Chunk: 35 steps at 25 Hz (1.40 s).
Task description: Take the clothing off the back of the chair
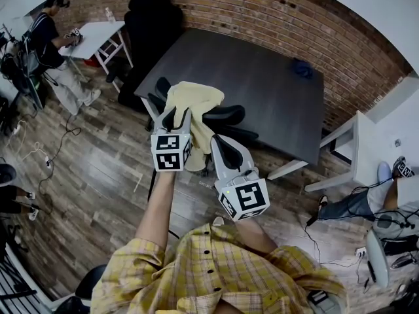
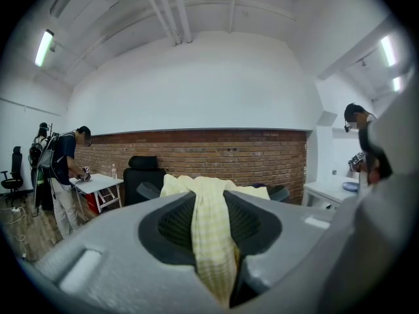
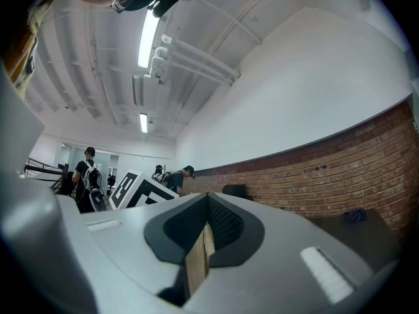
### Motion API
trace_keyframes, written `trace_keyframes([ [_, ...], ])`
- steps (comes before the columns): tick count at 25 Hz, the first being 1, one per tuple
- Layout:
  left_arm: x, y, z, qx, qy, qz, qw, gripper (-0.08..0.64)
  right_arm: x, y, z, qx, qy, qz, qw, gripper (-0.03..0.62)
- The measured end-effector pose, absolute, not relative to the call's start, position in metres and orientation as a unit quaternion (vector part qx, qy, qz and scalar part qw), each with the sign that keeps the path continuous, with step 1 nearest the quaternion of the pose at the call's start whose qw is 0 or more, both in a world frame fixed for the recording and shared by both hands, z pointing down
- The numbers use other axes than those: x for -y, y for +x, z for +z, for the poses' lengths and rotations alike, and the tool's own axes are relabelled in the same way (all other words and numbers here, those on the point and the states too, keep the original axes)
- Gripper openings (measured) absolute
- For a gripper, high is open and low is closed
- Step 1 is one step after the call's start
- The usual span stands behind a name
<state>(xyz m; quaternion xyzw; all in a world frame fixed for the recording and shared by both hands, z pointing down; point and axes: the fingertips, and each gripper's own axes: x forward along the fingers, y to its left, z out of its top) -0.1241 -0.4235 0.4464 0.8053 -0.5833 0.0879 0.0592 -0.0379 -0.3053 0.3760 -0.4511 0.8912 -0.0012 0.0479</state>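
The left tool (image 1: pixel 175 116) is being held at the top of the chair (image 1: pixel 226 114), a black office chair with curved, padded arm and back parts, standing against the near edge of a dark grey, flat, matte tabletop (image 1: pixel 262 84). The clothing (image 1: pixel 193 100) is lying draped over the chair back. It is a soft, pale yellow garment that is bunching in loose folds at the top and hanging down the near side. In the left gripper view the tool's grey moulded jaws, lined with black ribbed pads, are clenching a hanging fold of this clothing. The fabric is showing a fine woven check and is narrowing where the pads are pressing on it. The right tool (image 1: pixel 219 142) is sitting just beside and below the left one, at the lower hang of the same garment. In the right gripper view its jaws are standing almost together, and they are pinching a thin strip of tan checked fabric between the ribbed pads. Each tool is carrying a cube with black-and-white square markers. The person is wearing a yellow plaid shirt (image 1: pixel 216 267) with dark buttons. The floor (image 1: pixel 98 169) is showing grey-brown wood-grain planks, and a red brick wall (image 1: pixel 262 12) is running behind the tabletop.
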Motion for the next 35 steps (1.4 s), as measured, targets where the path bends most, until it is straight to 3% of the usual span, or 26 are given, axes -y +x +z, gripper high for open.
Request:
trace_keyframes([
  [18, 0.419, -0.127, 0.446, 0.581, 0.806, 0.074, 0.086, 0.094, 0.302, -0.037, 0.381, -0.889, -0.456, -0.005, 0.044, 0.002],
  [35, 0.397, -0.131, 0.373, 0.584, 0.810, 0.031, 0.043, 0.095, 0.291, -0.035, 0.372, -0.889, -0.454, -0.002, 0.049, 0.002],
])
